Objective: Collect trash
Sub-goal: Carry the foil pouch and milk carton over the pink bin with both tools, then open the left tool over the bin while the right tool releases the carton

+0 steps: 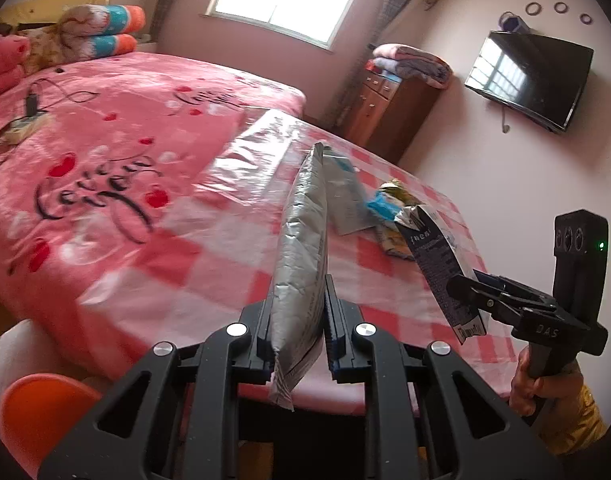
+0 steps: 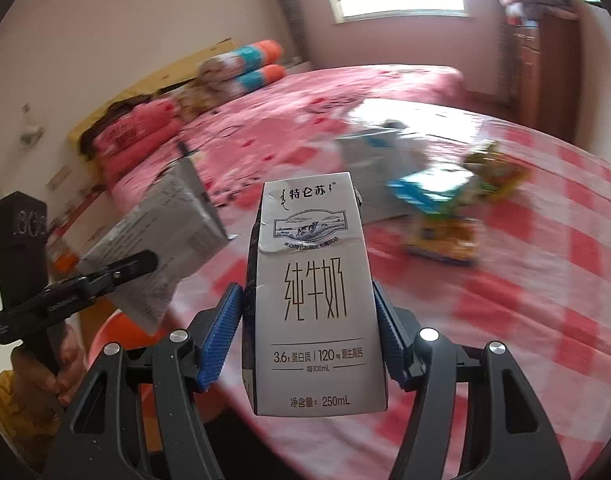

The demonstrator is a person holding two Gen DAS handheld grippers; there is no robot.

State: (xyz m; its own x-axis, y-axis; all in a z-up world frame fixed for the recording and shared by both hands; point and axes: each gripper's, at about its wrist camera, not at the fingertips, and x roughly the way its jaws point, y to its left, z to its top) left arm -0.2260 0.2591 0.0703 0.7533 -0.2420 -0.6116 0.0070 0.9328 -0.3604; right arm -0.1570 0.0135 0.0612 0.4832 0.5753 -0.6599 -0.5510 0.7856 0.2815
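Note:
My left gripper (image 1: 299, 312) is shut on a flattened silver foil pack (image 1: 301, 240) that stands on edge above the checked table (image 1: 385, 312). My right gripper (image 2: 307, 292) is shut on a white 250 mL milk carton (image 2: 311, 300), held upright over the table's near edge (image 2: 525, 300). Each gripper shows in the other's view: the right gripper (image 1: 465, 288) with the milk carton (image 1: 437, 256), the left gripper (image 2: 145, 260) with the foil pack (image 2: 165, 232). More trash lies on the table: a grey flat pack (image 1: 345, 204), a blue-white carton (image 2: 421, 196) and yellow-green wrappers (image 2: 493, 172).
A bed with a pink blanket (image 1: 105, 140) runs along the table's far side. An orange tub (image 1: 37, 412) stands low at the left, below the table edge. A wooden cabinet (image 1: 385, 108) and a wall television (image 1: 529, 76) are at the back right.

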